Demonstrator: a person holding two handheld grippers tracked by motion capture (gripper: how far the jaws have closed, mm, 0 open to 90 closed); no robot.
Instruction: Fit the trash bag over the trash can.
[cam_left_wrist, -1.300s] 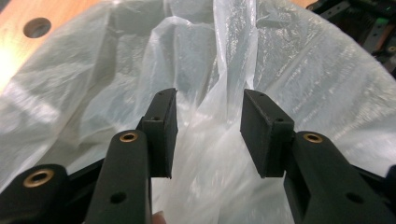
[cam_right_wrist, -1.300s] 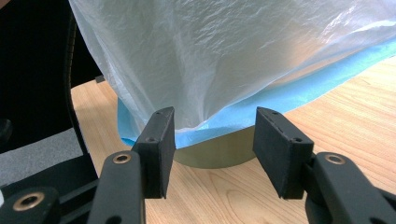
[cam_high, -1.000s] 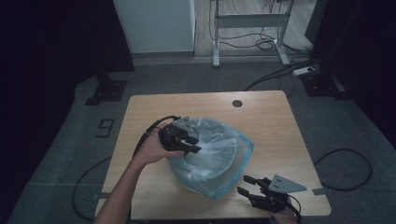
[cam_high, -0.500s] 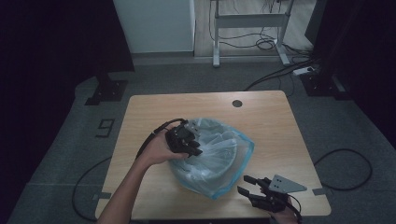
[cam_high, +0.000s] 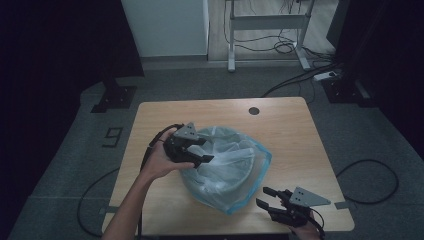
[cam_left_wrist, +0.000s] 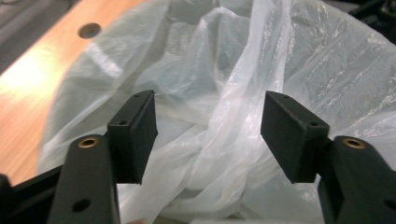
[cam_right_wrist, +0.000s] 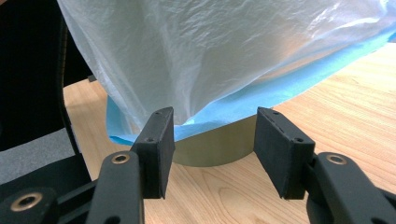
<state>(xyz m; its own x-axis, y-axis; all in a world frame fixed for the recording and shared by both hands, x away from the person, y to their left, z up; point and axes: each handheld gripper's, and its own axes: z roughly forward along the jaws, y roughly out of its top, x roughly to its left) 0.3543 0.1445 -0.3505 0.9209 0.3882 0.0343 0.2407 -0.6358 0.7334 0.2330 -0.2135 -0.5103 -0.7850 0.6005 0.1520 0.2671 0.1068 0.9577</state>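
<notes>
A round container lined with a translucent white plastic bag with a blue hem stands at the front middle of the wooden table. My left gripper hovers over the bag's left rim, held by a hand. In the left gripper view it is open, with crumpled bag plastic behind the gap. My right gripper lies low at the table's front right, open. In the right gripper view it faces the blue hem and the olive container wall beneath it, touching neither.
A round cable hole sits near the table's far edge. Cables trail off the table's left side and lie on the grey floor. A desk frame stands farther back.
The left gripper has shifted slightly over the bag's left rim. The right gripper has stayed where it was.
</notes>
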